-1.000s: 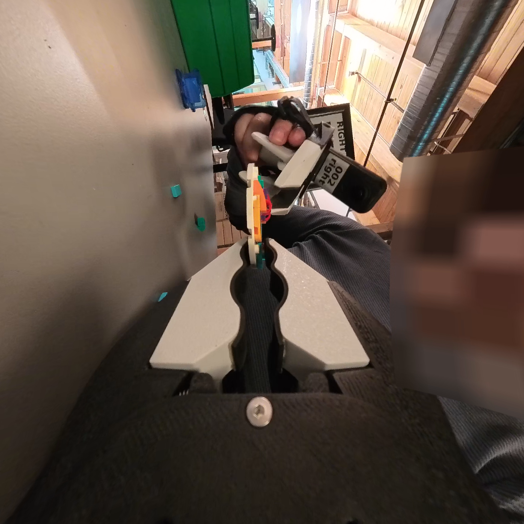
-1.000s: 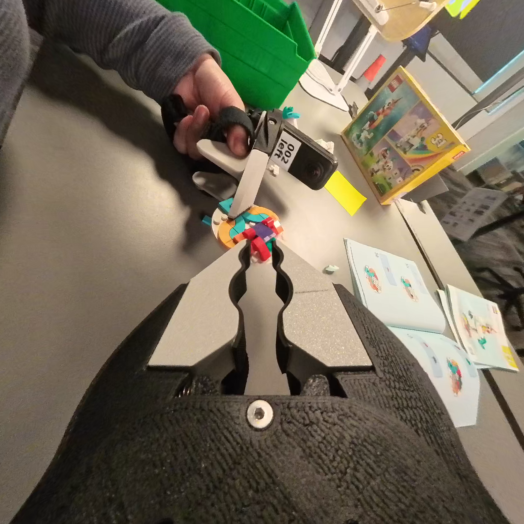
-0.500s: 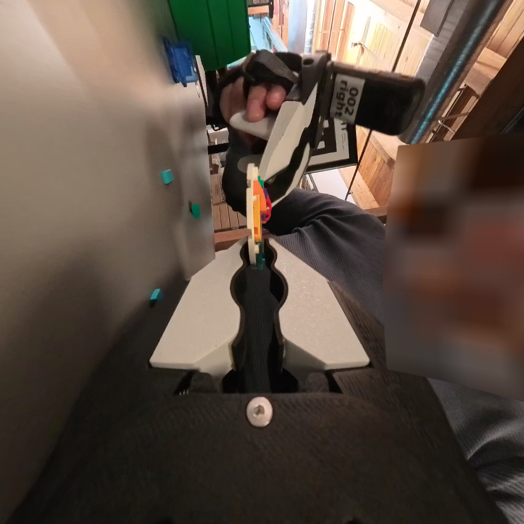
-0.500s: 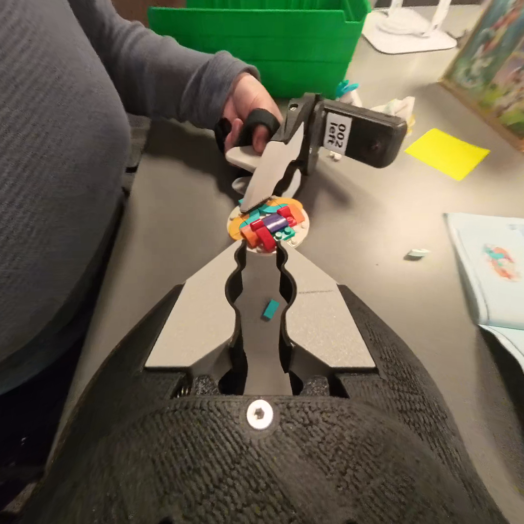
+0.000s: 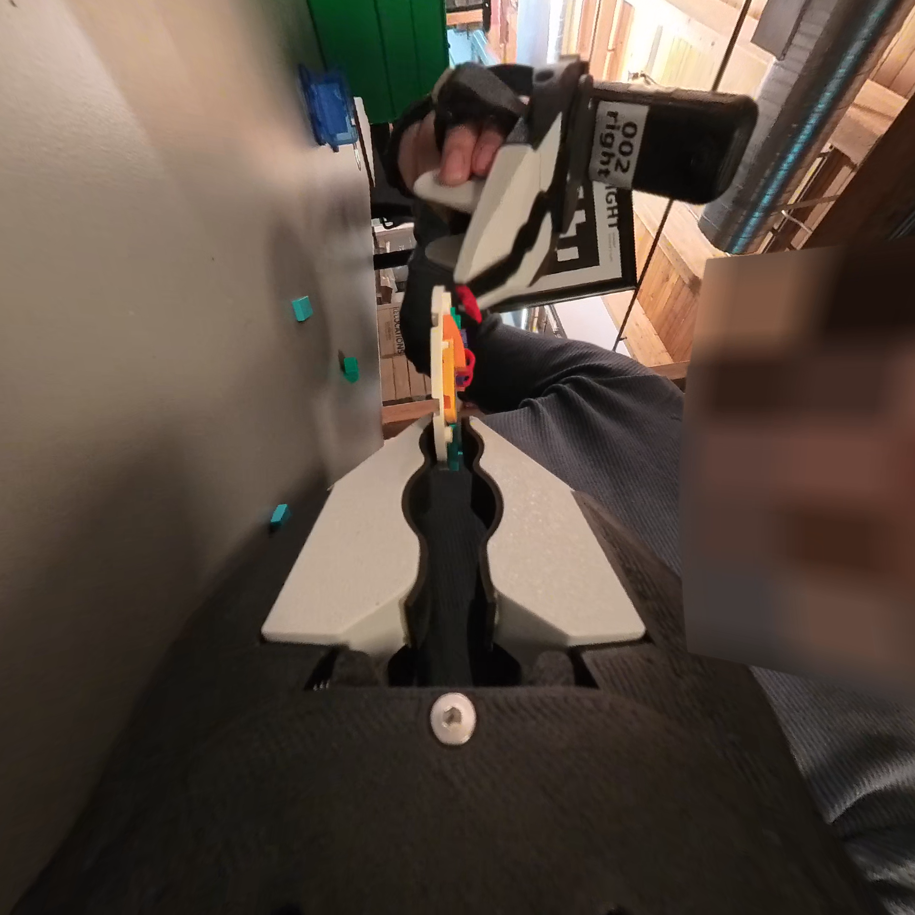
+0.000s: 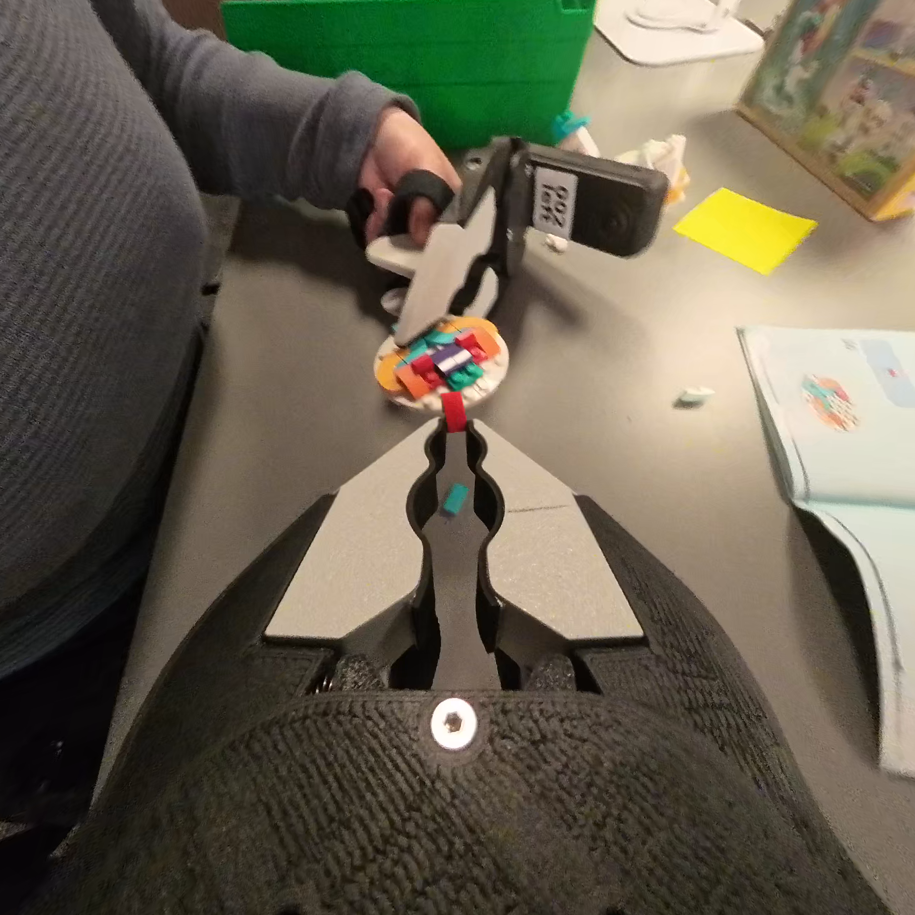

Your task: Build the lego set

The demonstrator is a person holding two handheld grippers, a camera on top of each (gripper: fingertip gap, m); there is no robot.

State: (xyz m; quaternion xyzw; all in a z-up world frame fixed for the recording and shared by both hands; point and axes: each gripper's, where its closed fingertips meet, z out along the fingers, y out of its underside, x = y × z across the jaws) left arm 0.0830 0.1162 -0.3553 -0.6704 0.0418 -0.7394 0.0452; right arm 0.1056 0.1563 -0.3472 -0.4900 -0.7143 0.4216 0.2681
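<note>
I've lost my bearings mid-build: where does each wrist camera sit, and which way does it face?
Left wrist view: on the left gripper, rolled sideways, facing the person; its fingers clamp the round lego disc edge-on; sleeve and right hand show.
Right wrist view: on the right gripper, looking down across the grey table; it pinches a red piece; left hand shows.
Shared: disc, both grippers, green bin.
</note>
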